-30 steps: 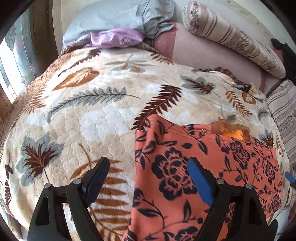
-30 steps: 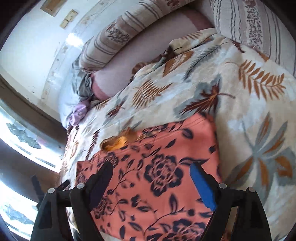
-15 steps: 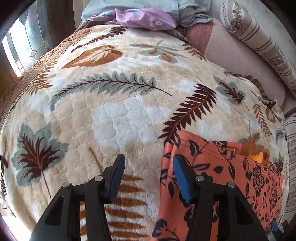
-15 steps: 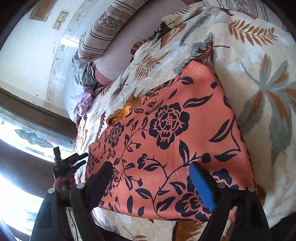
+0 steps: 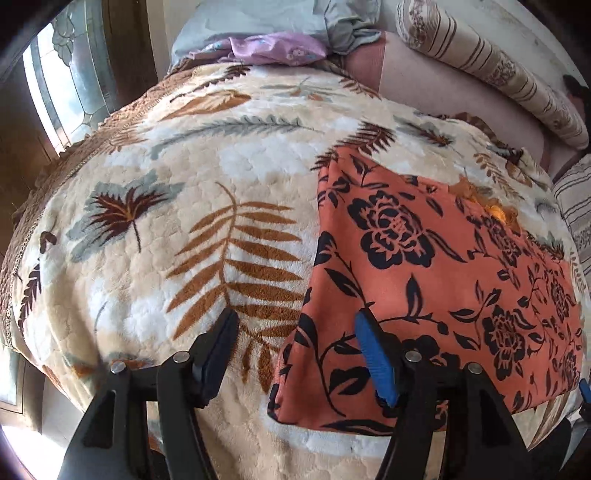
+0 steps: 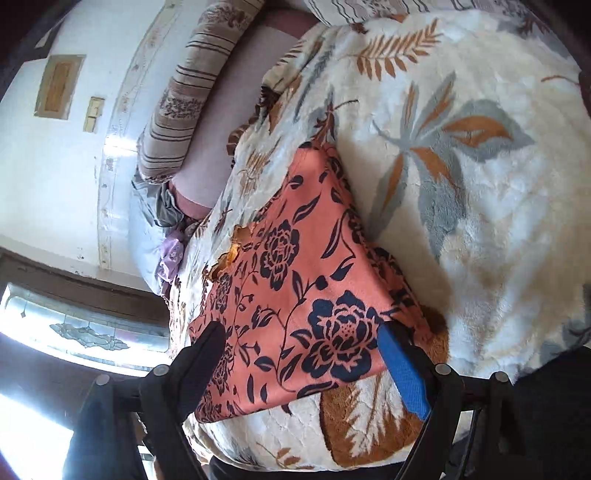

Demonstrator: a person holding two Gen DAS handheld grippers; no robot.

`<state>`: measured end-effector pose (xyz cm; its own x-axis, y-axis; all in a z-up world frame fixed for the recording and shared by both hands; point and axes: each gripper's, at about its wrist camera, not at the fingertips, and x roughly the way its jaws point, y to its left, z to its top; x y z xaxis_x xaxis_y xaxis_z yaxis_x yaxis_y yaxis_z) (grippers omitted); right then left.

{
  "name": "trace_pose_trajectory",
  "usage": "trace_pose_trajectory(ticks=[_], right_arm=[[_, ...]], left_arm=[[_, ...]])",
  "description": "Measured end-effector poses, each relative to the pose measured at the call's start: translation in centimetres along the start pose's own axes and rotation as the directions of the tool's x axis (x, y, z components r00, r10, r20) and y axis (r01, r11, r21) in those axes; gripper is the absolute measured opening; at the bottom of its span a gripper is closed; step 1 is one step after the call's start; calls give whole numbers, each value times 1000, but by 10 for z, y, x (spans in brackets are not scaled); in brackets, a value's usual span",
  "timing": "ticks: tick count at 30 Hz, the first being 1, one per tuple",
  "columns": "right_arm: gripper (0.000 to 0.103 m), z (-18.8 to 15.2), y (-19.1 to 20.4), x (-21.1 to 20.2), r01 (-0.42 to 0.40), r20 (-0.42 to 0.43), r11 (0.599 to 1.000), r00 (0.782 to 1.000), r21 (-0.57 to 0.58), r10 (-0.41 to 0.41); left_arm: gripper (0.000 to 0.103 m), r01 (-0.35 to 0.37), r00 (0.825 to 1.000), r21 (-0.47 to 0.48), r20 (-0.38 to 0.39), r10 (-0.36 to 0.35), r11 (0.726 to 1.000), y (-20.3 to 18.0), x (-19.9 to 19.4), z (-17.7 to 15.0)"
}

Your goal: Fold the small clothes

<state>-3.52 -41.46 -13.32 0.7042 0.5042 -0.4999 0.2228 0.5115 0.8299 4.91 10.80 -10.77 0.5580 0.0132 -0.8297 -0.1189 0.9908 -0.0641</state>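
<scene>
A coral garment (image 5: pixel 424 258) with a dark floral print lies flat on the leaf-patterned blanket (image 5: pixel 184 221). A bit of yellow trim (image 5: pixel 495 210) shows at its far edge. My left gripper (image 5: pixel 295 328) hovers over the garment's near left corner. Its jaws are opening and the cloth's left edge runs between them, untouched by the pads. In the right wrist view the same garment (image 6: pixel 295 266) lies under my right gripper (image 6: pixel 301 332). That gripper stands open above the near right corner and grips nothing.
A striped bolster (image 5: pixel 498 70) and a pink cushion (image 5: pixel 424 85) lie along the far side of the bed. A grey-blue pillow (image 5: pixel 251 22) and a purple cloth (image 5: pixel 273 48) sit at the head. A patterned-glass window (image 5: pixel 62 74) is at the left. The blanket drops off at the near edge.
The left gripper narrowed, then widened, and drew back to the garment's near left corner. The right gripper rolled and slid back from the garment's middle to its near right corner.
</scene>
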Motion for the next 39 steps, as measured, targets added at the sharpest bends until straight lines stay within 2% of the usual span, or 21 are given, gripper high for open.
trace_pose_trajectory(ticks=[2,5,9,14,16,17,18,20,22,25,26,27,28,29,32,34,38,39], right_arm=[[86,-12,-4,0,21,-28,1000,999,15,-21],[86,-23,-16,14,81,-69,996,995,37,-79],[87,-23,-17,24,125,-41,991,992,53,-123],[84,-15,-15,32,129,-7,990,992,61,-129],[64,-11,-16,36,147,-2,986,989,73,-147],[41,-9,-17,39,170,-5,983,985,73,-170],[28,-8,-17,41,188,-8,980,982,65,-187],[20,-8,-14,43,233,0,972,973,30,-233],[20,-10,-11,38,258,23,966,966,12,-258],[26,-11,-12,34,214,24,976,976,47,-215],[40,-12,-13,33,188,23,981,982,52,-190],[77,-13,-13,31,160,36,985,986,60,-162],[92,-13,-12,29,134,63,989,988,68,-139],[97,-13,-10,27,133,80,989,987,63,-137],[95,-6,-8,31,108,61,993,992,55,-112],[92,-1,-12,35,129,67,988,989,81,-135],[73,6,-13,40,121,68,988,989,100,-128],[73,7,-13,41,122,60,987,990,100,-129]], left_arm=[[68,3,999,17,38,-3,1000,-7,-15,-5],[68,42,999,38,32,-44,998,-23,-21,-11],[68,68,998,71,12,-69,995,-45,-22,-22],[68,89,996,117,14,-91,989,-70,-28,-29],[68,96,995,132,16,-99,987,-78,-29,-32],[68,93,995,140,14,-96,986,-82,-28,-33],[68,89,996,147,7,-91,985,-85,-25,-34],[68,85,996,158,-2,-86,984,-90,-20,-35],[68,69,998,175,-4,-70,982,-94,-17,-35],[68,76,997,168,12,-80,983,-94,-20,-35],[68,78,997,165,13,-81,983,-95,-19,-35],[68,74,997,163,10,-76,984,-95,-18,-34],[68,74,997,162,4,-75,984,-96,-16,-33],[68,77,997,161,1,-78,984,-97,-15,-32],[68,80,997,165,7,-83,983,-101,-15,-31],[68,79,997,174,11,-82,982,-105,-14,-30],[68,81,997,173,1,-83,982,-114,-8,-27],[68,84,996,175,-2,-85,981,-116,-7,-27]])
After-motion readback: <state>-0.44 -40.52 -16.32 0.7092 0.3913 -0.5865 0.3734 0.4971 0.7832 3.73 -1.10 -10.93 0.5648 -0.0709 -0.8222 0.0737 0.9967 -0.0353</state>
